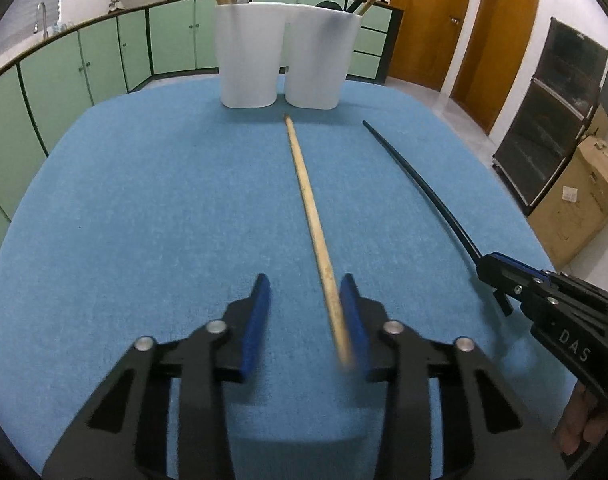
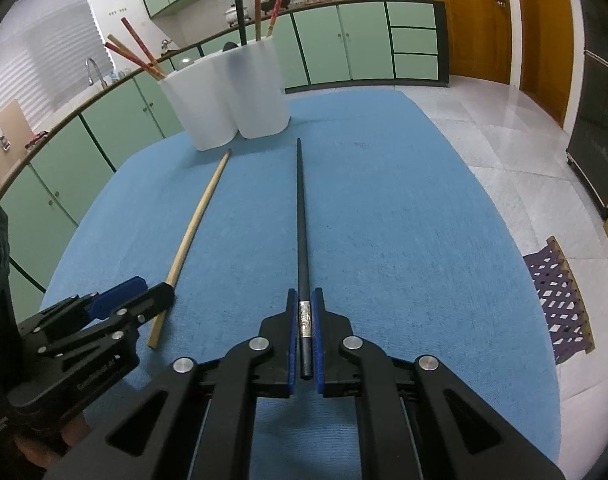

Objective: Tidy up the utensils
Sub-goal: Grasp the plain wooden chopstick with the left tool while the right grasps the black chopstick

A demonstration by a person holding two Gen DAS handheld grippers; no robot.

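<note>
Right gripper (image 2: 304,334) clamps one slender black chopstick (image 2: 302,216) at its silver-banded end; left gripper (image 1: 304,320) stands parted around one pale wooden chopstick (image 1: 307,208), blurred beside one blue pad. Both chopsticks lie on the blue cloth-covered table (image 1: 144,200), tips near two white, smooth holder compartments (image 1: 284,56) containing several upright chopsticks.

Green cabinets (image 1: 172,36), wooden doors (image 1: 499,36)
</note>
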